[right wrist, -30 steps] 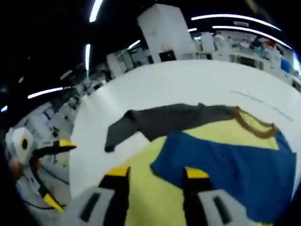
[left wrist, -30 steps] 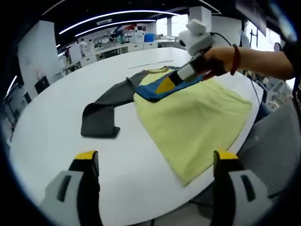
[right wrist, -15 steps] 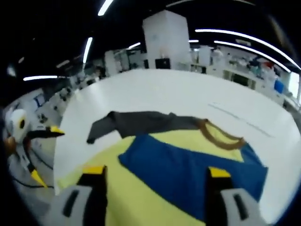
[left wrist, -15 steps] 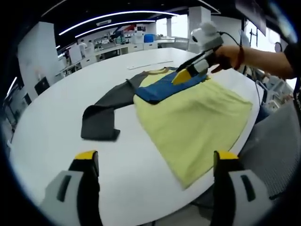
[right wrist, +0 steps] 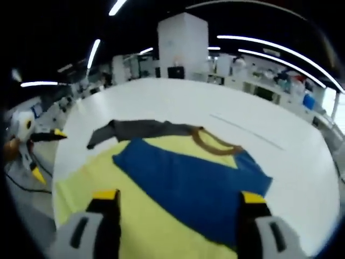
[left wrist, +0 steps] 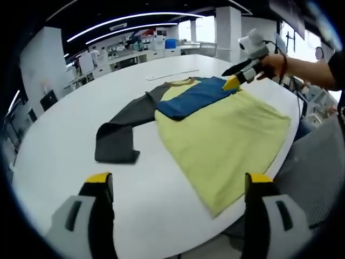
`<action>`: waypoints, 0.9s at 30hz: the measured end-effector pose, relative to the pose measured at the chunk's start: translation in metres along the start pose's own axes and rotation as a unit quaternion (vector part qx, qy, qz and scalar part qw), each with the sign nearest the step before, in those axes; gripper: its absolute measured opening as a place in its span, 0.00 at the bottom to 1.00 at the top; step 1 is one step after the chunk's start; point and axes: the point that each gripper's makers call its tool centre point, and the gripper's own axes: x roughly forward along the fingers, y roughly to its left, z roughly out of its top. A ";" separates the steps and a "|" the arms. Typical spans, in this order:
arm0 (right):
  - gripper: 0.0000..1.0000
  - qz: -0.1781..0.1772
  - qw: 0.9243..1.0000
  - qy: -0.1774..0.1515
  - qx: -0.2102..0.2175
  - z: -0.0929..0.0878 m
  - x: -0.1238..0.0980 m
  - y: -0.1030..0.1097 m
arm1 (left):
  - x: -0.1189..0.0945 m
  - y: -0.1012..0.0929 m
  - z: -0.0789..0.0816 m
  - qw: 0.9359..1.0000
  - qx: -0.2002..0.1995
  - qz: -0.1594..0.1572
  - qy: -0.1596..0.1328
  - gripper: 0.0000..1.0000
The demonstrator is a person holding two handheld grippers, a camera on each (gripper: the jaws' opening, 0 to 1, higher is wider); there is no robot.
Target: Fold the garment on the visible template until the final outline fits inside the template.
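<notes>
The shirt (left wrist: pixel 226 132) lies flat on the round white table (left wrist: pixel 64 145), filling the centre and right of the left gripper view. Its body is pale yellow, and its near hem reaches the table edge at the lower right of that frame. 1 blue sleeve (left wrist: pixel 194 97) is folded across the chest, just below the brown collar (left wrist: pixel 180 82). The other sleeve, dark grey (left wrist: pixel 124 127), stretches out to the left over bare tabletop and ends in a doubled-over cuff at the middle left. In the right gripper view the same shirt (right wrist: pixel 156 216) fills the lower half, with the blue sleeve (right wrist: pixel 194 181) lying across the centre, the brown collar (right wrist: pixel 215 145) above it and the grey sleeve (right wrist: pixel 135 129) at the upper left.

The left gripper (left wrist: pixel 178 181) hangs over the near table edge at the bottom of its own view, its 2 yellow-tipped jaws spread wide with nothing between them. The right gripper (right wrist: pixel 175 197) is likewise spread wide and holds nothing, above the yellow and blue cloth. In the left gripper view the right gripper (left wrist: pixel 237 75) appears at the upper right, held by a hand (left wrist: pixel 275 66), its tips near the far end of the blue sleeve.

A thin pale strip (left wrist: pixel 172 73) lies on the table beyond the collar.
</notes>
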 end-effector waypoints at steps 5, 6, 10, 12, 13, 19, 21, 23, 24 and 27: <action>0.80 -0.021 1.000 0.003 -0.007 -0.014 -0.013 -0.017 | 0.000 0.003 -0.002 1.000 0.001 0.001 0.002 0.99; 0.79 -0.026 1.000 0.007 -0.003 -0.019 -0.016 -0.022 | 0.000 0.004 -0.003 1.000 0.001 0.002 0.003 0.99; 0.73 -0.037 0.999 0.009 -0.002 -0.027 -0.021 -0.034 | 0.001 0.008 -0.003 1.000 0.000 0.004 0.001 0.99; 0.68 -0.044 0.999 0.013 -0.003 -0.033 -0.023 -0.042 | 0.001 0.008 -0.003 1.000 -0.001 0.004 0.001 0.99; 0.64 -0.049 0.999 0.012 -0.005 -0.035 -0.024 -0.046 | 0.000 0.008 -0.003 1.000 0.000 0.004 0.001 0.99; 0.36 -0.072 0.996 0.039 -0.028 -0.053 -0.026 -0.059 | -0.001 0.009 -0.006 1.000 -0.003 0.005 0.004 0.99; 0.32 -0.074 0.996 0.043 -0.024 -0.057 -0.029 -0.059 | -0.001 0.010 -0.007 1.000 -0.004 0.006 0.004 0.99; 0.29 -0.077 0.996 0.043 -0.024 -0.057 -0.031 -0.059 | -0.001 0.011 -0.008 1.000 -0.005 0.006 0.004 0.99; 0.26 -0.081 0.995 0.043 -0.026 -0.058 -0.031 -0.060 | -0.001 0.011 -0.008 1.000 -0.005 0.007 0.003 0.99; 0.20 -0.083 0.995 0.042 -0.033 -0.059 -0.029 -0.064 | -0.001 0.011 -0.009 1.000 -0.007 0.008 0.004 0.99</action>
